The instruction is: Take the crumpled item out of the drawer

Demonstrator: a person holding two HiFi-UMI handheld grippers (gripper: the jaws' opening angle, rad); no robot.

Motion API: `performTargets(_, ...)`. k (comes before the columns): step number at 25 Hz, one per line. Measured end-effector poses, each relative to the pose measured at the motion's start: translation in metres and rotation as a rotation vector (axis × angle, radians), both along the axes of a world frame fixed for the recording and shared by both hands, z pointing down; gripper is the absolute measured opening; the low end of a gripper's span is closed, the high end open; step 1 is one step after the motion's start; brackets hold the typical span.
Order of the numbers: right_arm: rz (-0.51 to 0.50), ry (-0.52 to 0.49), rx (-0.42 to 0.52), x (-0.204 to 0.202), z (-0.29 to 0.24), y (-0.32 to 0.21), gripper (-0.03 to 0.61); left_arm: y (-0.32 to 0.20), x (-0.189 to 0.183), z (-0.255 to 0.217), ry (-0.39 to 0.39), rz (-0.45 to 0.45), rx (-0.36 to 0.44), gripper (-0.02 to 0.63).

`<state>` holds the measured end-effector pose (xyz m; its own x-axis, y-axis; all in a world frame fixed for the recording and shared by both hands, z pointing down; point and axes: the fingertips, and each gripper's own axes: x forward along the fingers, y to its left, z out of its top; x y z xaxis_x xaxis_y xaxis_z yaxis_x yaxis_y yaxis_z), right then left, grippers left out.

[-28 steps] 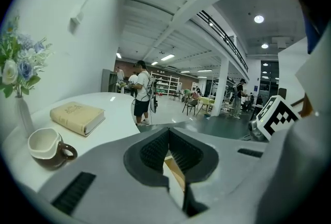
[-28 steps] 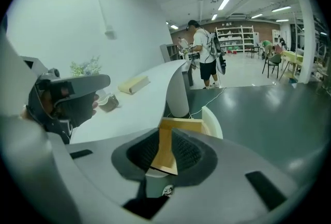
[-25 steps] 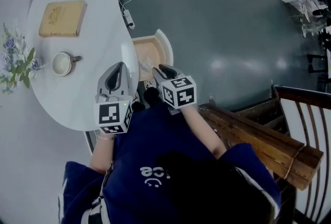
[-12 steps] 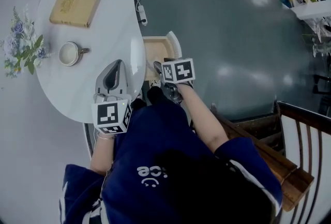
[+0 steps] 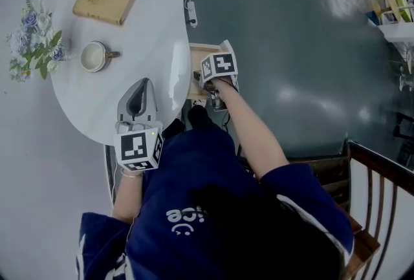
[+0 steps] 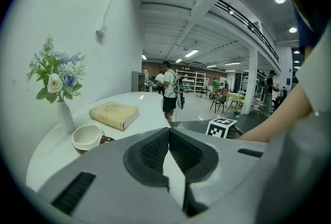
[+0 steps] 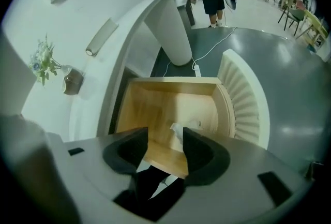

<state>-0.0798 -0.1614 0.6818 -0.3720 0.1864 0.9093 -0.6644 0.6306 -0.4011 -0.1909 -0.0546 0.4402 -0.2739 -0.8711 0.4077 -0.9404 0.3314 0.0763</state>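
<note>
Right gripper (image 7: 164, 136), jaws just opening and spread with nothing pinched, hangs over the open drawer (image 7: 155, 99) holding the crumpled item (image 7: 181, 127); left gripper (image 6: 168, 134) jaws pressed together.

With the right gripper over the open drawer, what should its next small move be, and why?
Probably lower the right gripper toward the crumpled white item so it sits between the jaws: they have just been opening, hold nothing, and the item lies on the drawer floor ahead.

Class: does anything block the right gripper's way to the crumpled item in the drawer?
Nothing visible does. The drawer stands open. The crumpled item lies uncovered just ahead of the right gripper, whose jaws have just been opening with nothing gripped.
</note>
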Motion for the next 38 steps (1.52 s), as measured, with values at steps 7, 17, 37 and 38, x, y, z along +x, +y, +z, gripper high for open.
performTargets(7, -0.029, 0.123, -0.082, 0.001, 0.038, 0.0, 0.236, 0.008, -0.015, -0.005, -0.033, -0.053, -0.031, 0.005)
performTargets(17, -0.13, 0.284, -0.124, 0.012, 0.082, 0.011, 0.245, 0.017, -0.027, -0.007, -0.019, -0.167, -0.065, 0.005)
performTargets(37, -0.119, 0.377, -0.208, 0.015, 0.146, 0.015, 0.281, 0.006, -0.008, 0.02, 0.022, -0.178, -0.181, 0.005)
performTargets(38, -0.129, 0.383, -0.204, 0.016, 0.152, 0.015, 0.28, 0.005, -0.007, 0.02, 0.022, -0.176, -0.183, 0.005)
